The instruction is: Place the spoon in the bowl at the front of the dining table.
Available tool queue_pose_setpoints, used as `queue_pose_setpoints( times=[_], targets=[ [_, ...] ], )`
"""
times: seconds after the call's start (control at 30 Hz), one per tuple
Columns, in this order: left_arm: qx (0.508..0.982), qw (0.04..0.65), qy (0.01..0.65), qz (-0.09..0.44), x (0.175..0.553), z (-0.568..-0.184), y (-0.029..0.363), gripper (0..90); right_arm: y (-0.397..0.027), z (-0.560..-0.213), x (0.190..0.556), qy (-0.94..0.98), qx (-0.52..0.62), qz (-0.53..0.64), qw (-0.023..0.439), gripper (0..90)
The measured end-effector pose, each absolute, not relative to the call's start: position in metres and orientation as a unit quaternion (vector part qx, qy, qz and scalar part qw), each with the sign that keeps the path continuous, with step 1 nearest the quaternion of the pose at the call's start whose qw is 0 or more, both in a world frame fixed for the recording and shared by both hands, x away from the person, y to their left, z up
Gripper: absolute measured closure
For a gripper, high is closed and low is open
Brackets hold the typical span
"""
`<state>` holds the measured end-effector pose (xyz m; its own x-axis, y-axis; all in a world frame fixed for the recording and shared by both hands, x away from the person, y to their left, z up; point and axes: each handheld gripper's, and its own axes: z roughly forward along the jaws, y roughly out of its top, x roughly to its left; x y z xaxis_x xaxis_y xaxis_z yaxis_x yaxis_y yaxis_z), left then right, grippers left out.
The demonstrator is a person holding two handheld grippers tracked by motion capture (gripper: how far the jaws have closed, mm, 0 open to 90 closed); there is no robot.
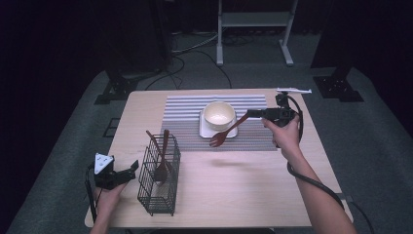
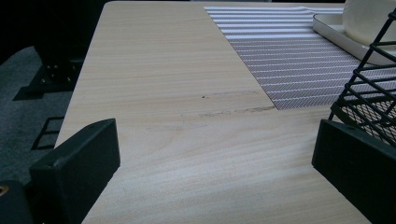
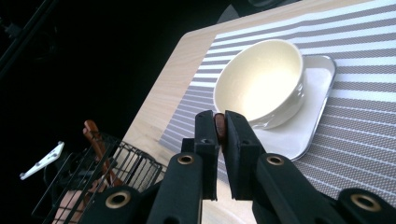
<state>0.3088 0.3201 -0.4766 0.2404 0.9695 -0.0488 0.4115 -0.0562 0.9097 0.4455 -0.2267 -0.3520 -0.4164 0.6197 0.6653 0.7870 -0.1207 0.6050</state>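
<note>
High view: the right hand-held gripper [image 1: 251, 114] is clamped on a wooden fork [image 1: 225, 132], held above the tray edge beside the bowl [image 1: 219, 115]; placing remains.

Left gripper view: the left hand-held gripper [image 2: 215, 163] rests with its jaws apart over the pale woodgrain surface [image 2: 177, 93], next to the wire basket [image 2: 369, 93].

Right gripper view: the fork's handle end is pinched between the pads, near the glossy round bowl.

The right gripper [image 3: 219, 122] has its two black jaws pinched tight on the end of a brown wooden handle [image 3: 219, 127]. Just past them, a white bowl [image 3: 261, 79] sits on a white tray [image 3: 312, 116], on a striped mat [image 3: 364, 84]. A black wire basket [image 3: 112, 168] with wooden utensils [image 3: 95, 140] stands at the lower left.
</note>
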Motion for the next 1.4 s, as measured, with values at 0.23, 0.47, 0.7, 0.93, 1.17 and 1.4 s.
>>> queue_pose_setpoints(
  times=[0.23, 0.47, 0.7, 0.93, 1.17, 1.4],
  targets=[
    [0.653, 0.44, 0.528, 0.317, 0.308, -0.477, 0.321, 0.0, -0.228, -0.35, 0.455, -0.654, -0.543, -0.521, 0.07, 83.6],
    [0.652, 0.441, 0.529, 0.317, 0.308, -0.477, 0.321, 0.0, -0.229, -0.348, 0.463, -0.648, -0.55, -0.523, 0.063, 83.6],
    [0.651, 0.442, 0.53, 0.316, 0.308, -0.477, 0.321, 0.0, -0.23, -0.347, 0.47, -0.644, -0.557, -0.522, 0.056, 83.6],
    [0.653, 0.44, 0.53, 0.315, 0.309, -0.477, 0.322, 0.0, -0.231, -0.342, 0.476, -0.637, -0.563, -0.525, 0.049, 83.7],
    [0.652, 0.44, 0.531, 0.315, 0.309, -0.477, 0.323, 0.0, -0.229, -0.34, 0.483, -0.637, -0.565, -0.523, 0.044, 83.7],
    [0.65, 0.442, 0.532, 0.314, 0.309, -0.477, 0.323, 0.0, -0.228, -0.339, 0.489, -0.633, -0.569, -0.524, 0.04, 83.7]
  ],
)
